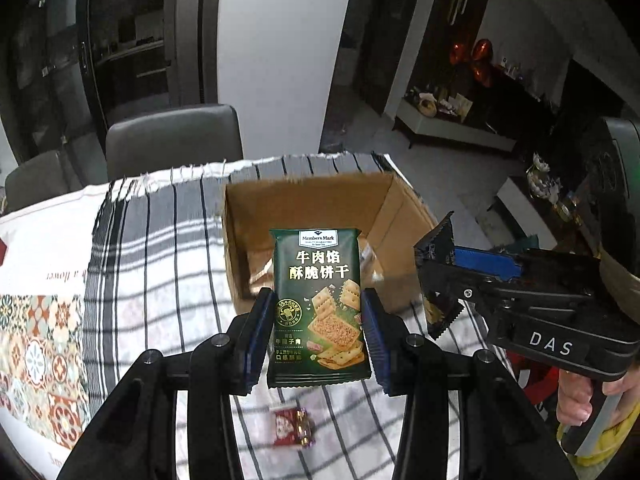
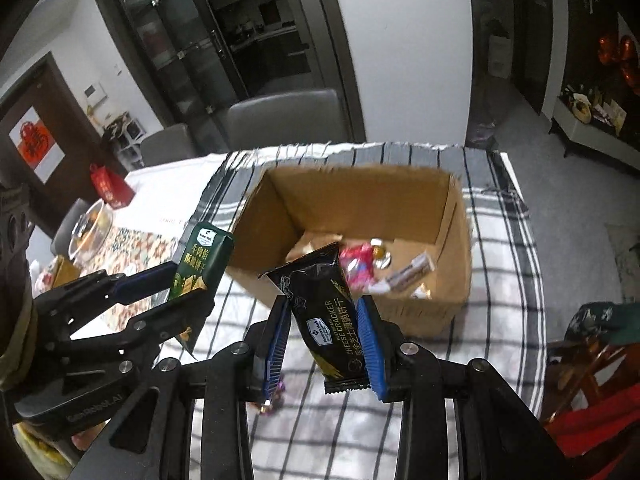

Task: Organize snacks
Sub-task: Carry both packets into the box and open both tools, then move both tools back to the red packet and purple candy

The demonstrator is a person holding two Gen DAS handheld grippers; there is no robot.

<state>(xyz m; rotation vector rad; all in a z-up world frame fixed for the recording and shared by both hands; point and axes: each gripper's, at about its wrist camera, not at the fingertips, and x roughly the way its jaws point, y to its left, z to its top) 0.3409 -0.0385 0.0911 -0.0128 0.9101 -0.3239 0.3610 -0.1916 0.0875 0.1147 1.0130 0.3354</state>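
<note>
My left gripper (image 1: 316, 320) is shut on a green cracker packet (image 1: 318, 304), held upright in front of an open cardboard box (image 1: 304, 200) on the striped tablecloth. My right gripper (image 2: 324, 328) is shut on a black cheese cracker packet (image 2: 326, 312), held tilted just before the same box (image 2: 456, 216). The box holds several small snacks, among them a pink wrapper (image 2: 360, 266). In the left wrist view the right gripper (image 1: 444, 276) with the black packet (image 1: 436, 276) is to the right of the box. In the right wrist view the left gripper (image 2: 188, 284) with the green packet (image 2: 202, 258) is to the left.
A small red candy packet (image 1: 292, 426) lies on the cloth (image 1: 160, 248) below my left gripper. Grey chairs (image 1: 172, 140) stand behind the table. A glass bowl (image 2: 90, 230) and a red bag (image 2: 110, 186) sit at the table's far left. A red stool (image 2: 592, 412) is at the right.
</note>
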